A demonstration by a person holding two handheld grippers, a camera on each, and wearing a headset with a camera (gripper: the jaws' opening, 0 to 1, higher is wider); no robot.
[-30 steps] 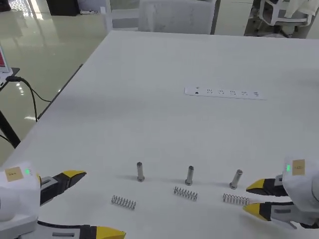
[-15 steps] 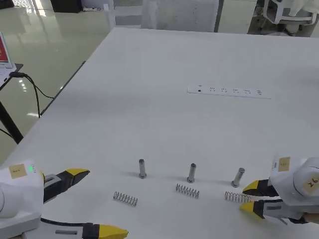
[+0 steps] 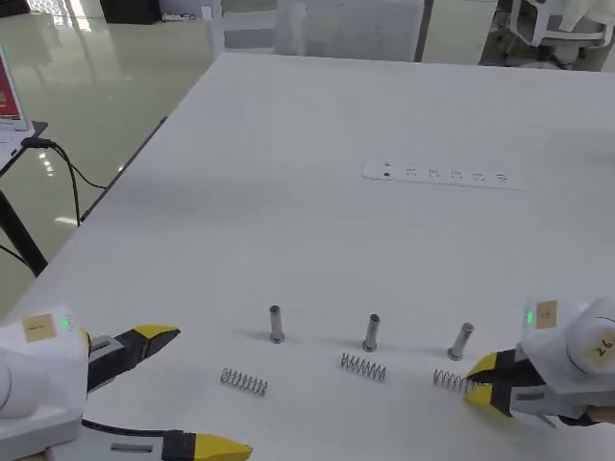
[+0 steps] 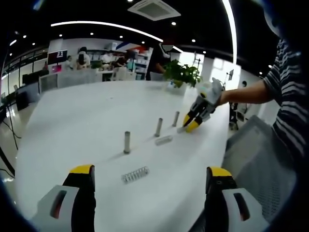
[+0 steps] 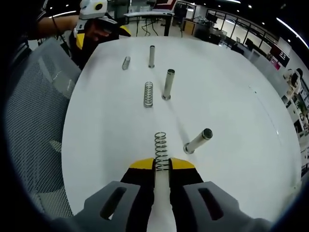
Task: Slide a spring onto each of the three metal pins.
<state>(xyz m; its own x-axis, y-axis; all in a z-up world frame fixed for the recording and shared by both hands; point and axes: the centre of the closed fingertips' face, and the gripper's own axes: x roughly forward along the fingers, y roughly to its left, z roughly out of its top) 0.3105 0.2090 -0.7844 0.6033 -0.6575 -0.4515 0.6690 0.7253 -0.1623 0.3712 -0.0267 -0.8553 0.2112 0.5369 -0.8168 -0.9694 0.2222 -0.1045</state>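
Three pins [image 3: 371,332] in a row on white table [image 3: 317,125], right claw [image 3: 479,381] pinching rightmost spring [image 3: 450,381], left claw [image 3: 204,390] spread wide

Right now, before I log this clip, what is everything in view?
table: 1, white, under all the parts
metal pins: 3, silver, standing in a row near the front edge
springs: 3, silver, lying one in front of each pin
power strip: 1, white, farther back on the table
cable: 1, black, off the table's left edge
office chair: 1, white, beyond the far right corner
left claw: 1, yellow-tipped, open, front left, holding nothing
right claw: 1, yellow-tipped, closed on the end of the right spring
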